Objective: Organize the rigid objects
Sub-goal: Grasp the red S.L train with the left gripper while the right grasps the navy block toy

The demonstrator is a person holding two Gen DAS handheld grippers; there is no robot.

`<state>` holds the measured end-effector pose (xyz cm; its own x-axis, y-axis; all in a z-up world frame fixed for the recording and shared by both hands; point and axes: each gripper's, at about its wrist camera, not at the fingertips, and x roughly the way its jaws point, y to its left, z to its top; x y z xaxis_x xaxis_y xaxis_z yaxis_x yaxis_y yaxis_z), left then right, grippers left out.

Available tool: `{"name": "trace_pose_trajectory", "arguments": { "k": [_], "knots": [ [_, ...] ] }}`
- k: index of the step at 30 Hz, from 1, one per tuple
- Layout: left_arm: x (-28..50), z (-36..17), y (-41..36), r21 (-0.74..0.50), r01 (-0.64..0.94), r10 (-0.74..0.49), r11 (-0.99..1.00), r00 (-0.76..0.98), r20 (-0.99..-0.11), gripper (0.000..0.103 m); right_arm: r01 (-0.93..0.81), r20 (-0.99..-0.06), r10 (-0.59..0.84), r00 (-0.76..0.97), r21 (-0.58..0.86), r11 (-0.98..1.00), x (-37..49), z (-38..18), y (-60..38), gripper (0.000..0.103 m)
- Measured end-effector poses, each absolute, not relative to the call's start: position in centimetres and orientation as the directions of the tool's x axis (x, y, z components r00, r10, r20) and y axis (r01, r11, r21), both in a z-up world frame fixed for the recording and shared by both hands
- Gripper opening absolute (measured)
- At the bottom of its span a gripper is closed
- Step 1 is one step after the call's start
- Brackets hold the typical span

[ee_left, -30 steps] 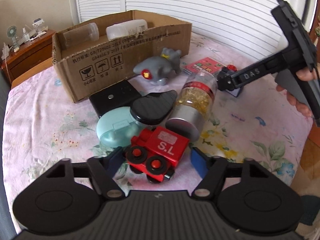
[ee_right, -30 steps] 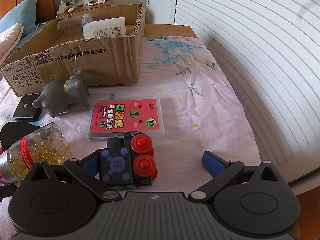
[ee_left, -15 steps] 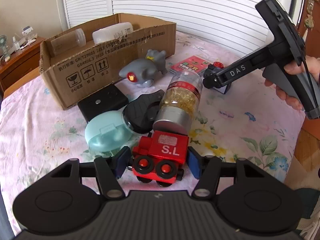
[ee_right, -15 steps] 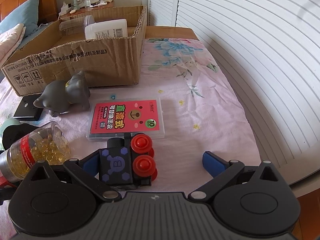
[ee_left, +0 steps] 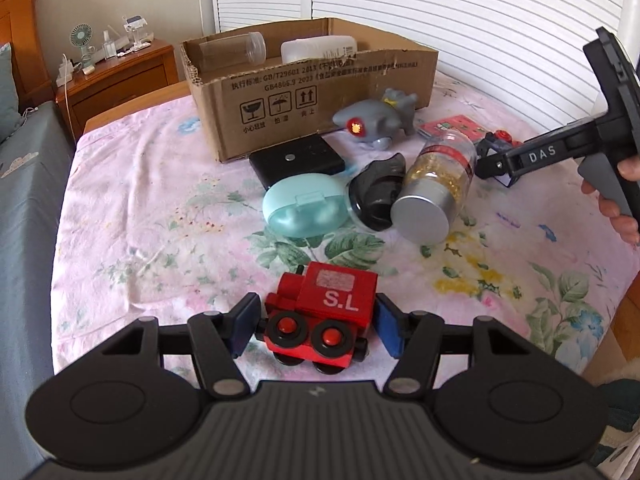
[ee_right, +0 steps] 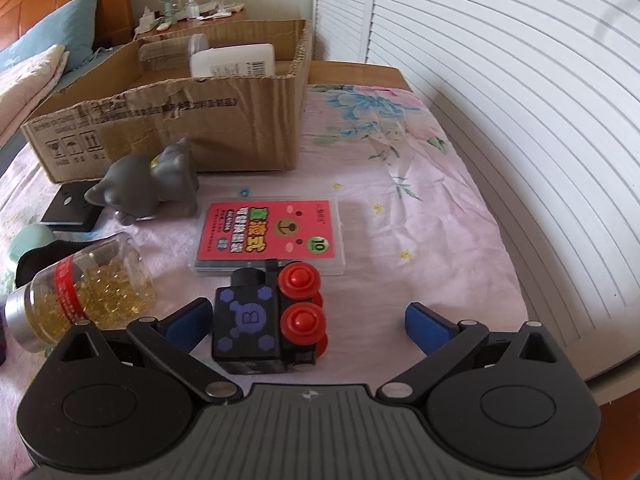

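Note:
My left gripper (ee_left: 316,326) is shut on a red toy train marked S.L (ee_left: 322,314) and holds it above the bedsheet. My right gripper (ee_right: 308,320) is open around a black toy train with purple marks and red wheels (ee_right: 268,318), which lies on the sheet by the left finger (ee_right: 188,322). The right gripper also shows in the left wrist view (ee_left: 496,164). The open cardboard box (ee_left: 320,92) stands at the back, also in the right wrist view (ee_right: 172,128), with a clear jar (ee_left: 232,50) and a white bottle (ee_left: 320,50) inside.
On the floral sheet lie a grey toy (ee_left: 372,122), a black case (ee_left: 296,160), a teal case (ee_left: 306,210), a black object (ee_left: 376,192), a capsule jar (ee_left: 436,192) and a red card pack (ee_right: 268,234). A nightstand (ee_left: 116,76) stands far left.
My left gripper closed on the red train, lifted it and drew back from the pile. The right gripper stayed open around the black train.

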<state>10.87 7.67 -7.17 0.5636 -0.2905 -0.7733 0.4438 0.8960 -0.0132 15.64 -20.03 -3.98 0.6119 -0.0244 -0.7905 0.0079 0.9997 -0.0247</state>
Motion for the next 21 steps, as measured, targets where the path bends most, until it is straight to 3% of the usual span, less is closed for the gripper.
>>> {"name": "trace_pose_trajectory", "arguments": {
  "k": [5,9,21],
  "knots": [
    [11.0,-7.2,7.7,-0.010,0.444,-0.290,0.896,0.567,-0.771,0.064,-0.034,-0.785,0.004,0.620,-0.022,0.999,15.2,-4.0,-19.7,0.103],
    [10.9,-7.4,7.8,-0.004,0.431,-0.278,0.903,0.576,-0.769,0.073,-0.069,-0.776,0.027,0.630,-0.021,0.997,14.9,-4.0,-19.7,0.102],
    [10.9,-7.3,7.9,-0.011,0.452,-0.295,0.892,0.564,-0.771,0.071,-0.122,-0.749,0.064,0.659,-0.023,0.992,14.0,-3.4,-19.4,0.069]
  ]
}}
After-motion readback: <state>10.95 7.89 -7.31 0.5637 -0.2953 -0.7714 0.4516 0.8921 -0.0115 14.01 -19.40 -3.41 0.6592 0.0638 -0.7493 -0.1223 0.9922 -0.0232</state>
